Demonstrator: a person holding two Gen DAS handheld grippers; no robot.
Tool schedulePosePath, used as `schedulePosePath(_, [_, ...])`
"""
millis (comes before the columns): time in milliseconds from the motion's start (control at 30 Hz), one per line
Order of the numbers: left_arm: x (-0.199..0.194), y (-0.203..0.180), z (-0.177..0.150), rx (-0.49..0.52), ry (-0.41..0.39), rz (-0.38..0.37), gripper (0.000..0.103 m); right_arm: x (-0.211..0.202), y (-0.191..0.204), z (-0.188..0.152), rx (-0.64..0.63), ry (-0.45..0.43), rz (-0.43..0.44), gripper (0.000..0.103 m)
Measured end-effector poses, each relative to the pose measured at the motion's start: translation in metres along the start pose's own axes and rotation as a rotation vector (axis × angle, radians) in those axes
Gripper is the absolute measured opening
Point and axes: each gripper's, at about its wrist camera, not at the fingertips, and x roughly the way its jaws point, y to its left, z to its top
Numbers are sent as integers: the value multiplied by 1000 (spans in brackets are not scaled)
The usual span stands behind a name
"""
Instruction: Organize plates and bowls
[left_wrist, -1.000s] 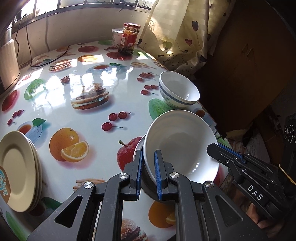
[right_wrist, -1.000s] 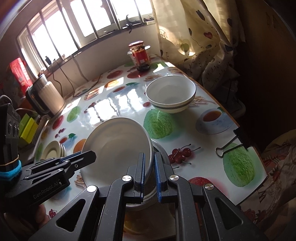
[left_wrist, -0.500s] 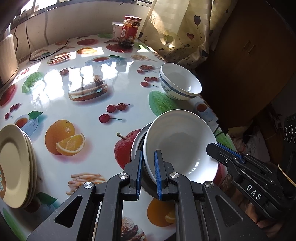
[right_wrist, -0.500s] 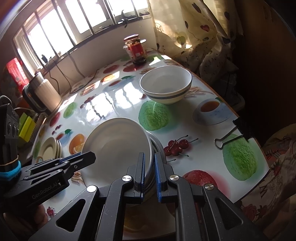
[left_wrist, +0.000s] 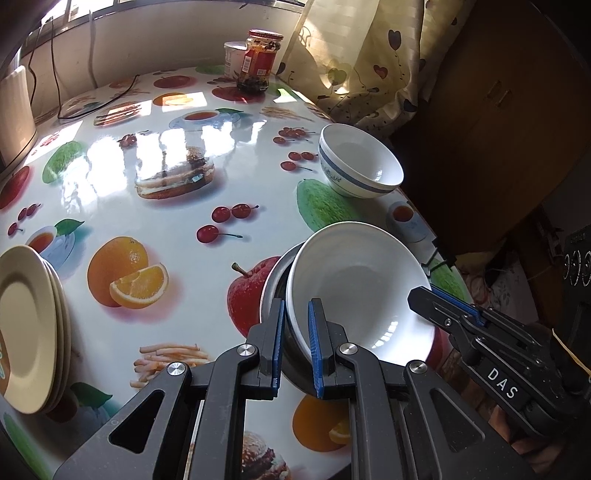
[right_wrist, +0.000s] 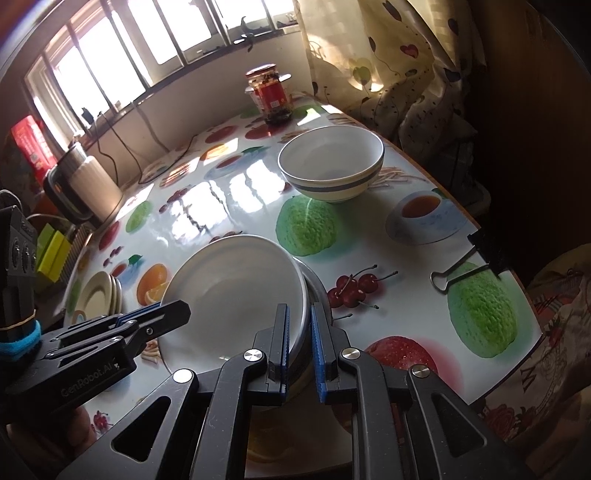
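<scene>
We grip the white plate by its rim on both sides: the left gripper is clenched on the left edge. The right gripper is easing open around the right edge. The plate sits tilted in a metal bowl at the table's near edge; a striped bowl stands farther off, and stacked plates lie far left.

- The table is seen from the left wrist view, close above its near edge, angled downward toward the window wall.
- From the right wrist view, the same table is seen likewise.
- The white bowl is shared.
</scene>
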Motion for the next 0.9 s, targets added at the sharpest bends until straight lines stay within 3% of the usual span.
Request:
schedulePosePath(267, [0, 3, 2, -11, 1, -19, 13, 1, 0, 0, 6, 2, -1, 14])
schedulePosePath(433, [-1, 5, 4, -16, -6, -28, 13, -2, -1, 2, 6, -4, 14, 20])
schedulePosePath(500, [-4, 4, 6, -10, -21, -30, 19, -3, -1, 3, 8, -9, 15, 27])
schedulePosePath(567, [-7, 4, 10, -8, -36, -38, 32, -3, -2, 5, 11, -12, 16, 28])
schedulePosePath(900, [-6, 3, 43, -10, -64, -55, 34, -12, -18, 26, 45, -72, 10, 33])
